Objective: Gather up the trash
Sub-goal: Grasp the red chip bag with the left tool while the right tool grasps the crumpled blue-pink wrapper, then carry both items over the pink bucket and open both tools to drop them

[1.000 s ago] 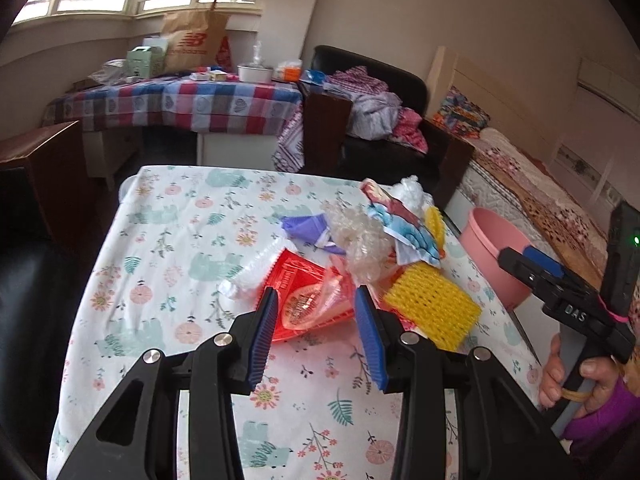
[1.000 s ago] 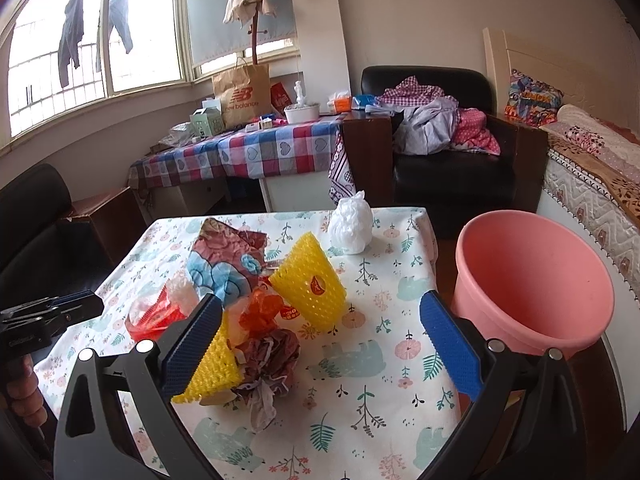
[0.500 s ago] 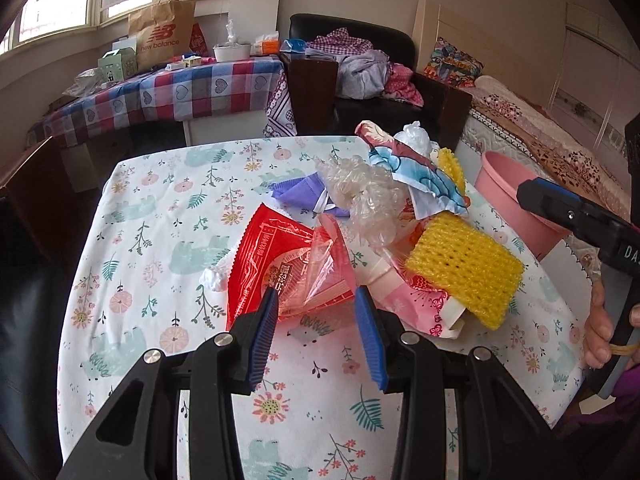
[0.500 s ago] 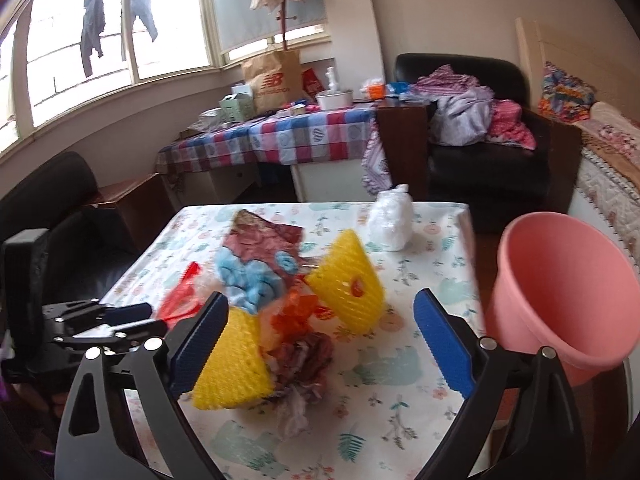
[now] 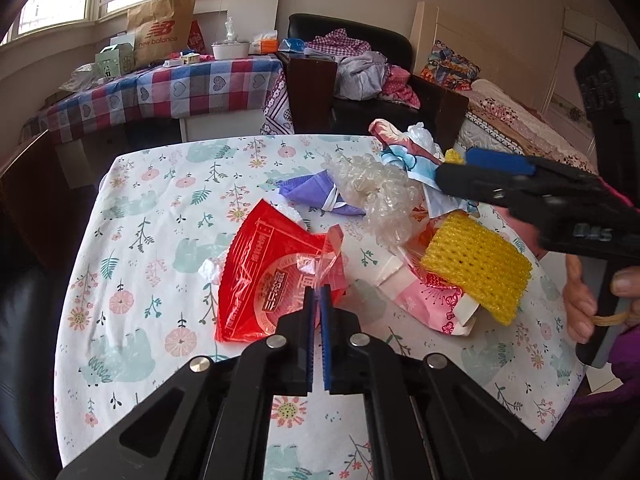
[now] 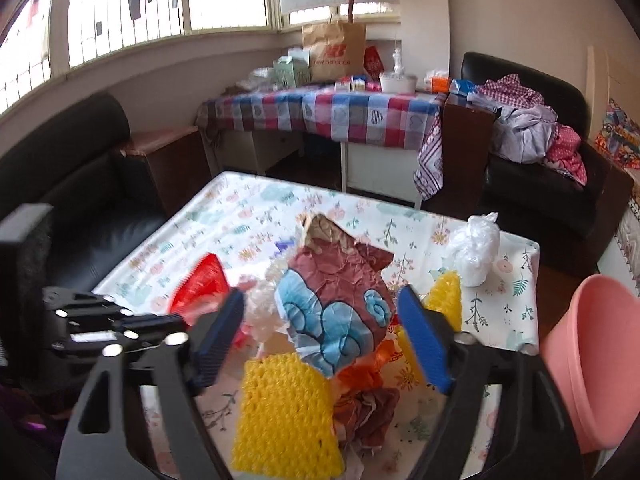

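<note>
Now the red plastic wrapper (image 5: pixel 276 276) is pinched by the left gripper (image 5: pixel 315 300); right gripper (image 6: pixel 320 332) fingers half-closed, empty. Wrapper should be lifted slowly, clear of the pile, toward the pink bucket (image 6: pixel 592 360).

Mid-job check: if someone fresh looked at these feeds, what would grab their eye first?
Probably the left gripper, shut on the red plastic wrapper at the near side of the floral-cloth table. Next, the right gripper, jaws just closing, around the crumpled blue-and-maroon paper above the yellow foam net, with the pink bucket beside the table.
</note>
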Demonstrator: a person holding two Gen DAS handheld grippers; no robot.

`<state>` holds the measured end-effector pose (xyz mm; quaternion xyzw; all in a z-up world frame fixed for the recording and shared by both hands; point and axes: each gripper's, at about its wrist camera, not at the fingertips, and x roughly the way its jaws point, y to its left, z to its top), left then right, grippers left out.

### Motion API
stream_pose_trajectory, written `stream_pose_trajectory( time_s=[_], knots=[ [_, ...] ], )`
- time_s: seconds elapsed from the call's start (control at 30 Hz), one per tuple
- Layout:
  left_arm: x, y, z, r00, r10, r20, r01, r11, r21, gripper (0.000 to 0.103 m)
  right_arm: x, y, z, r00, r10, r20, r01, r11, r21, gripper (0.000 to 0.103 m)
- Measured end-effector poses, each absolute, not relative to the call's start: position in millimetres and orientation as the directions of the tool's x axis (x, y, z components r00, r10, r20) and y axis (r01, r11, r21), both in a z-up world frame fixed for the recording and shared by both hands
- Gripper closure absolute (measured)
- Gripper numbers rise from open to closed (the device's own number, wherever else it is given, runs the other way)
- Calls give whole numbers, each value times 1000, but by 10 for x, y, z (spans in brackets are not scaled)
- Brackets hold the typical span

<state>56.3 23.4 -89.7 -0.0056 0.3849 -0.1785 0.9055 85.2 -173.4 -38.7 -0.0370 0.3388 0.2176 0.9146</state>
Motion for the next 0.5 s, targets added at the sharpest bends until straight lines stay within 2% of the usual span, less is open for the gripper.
stream_pose_trajectory(
  time_s=[0.07, 0.17, 0.2, 0.27, 0.5],
  knots=[
    [562, 272, -889, 643, -330, -691, 313, 937, -156, 102, 900, -1698, -456, 655, 362, -663, -418, 905, 81, 51],
    [554, 337, -859, 649, -338, -681, 301, 937, -178, 102, 911, -1721, -521, 632, 380, -675, -415, 902, 119, 69],
    [548, 343, -840, 651, -344, -676, 299, 935, -188, 102, 898, -1745, -518, 629, 393, -671, -413, 900, 139, 71],
    [536, 371, -781, 659, -357, -662, 299, 932, -205, 102, 862, -1812, -486, 622, 426, -657, -413, 891, 187, 76],
    [452, 348, -543, 695, -372, -615, 311, 927, -210, 102, 743, -2021, -275, 641, 511, -573, -419, 858, 297, 76]
  ],
)
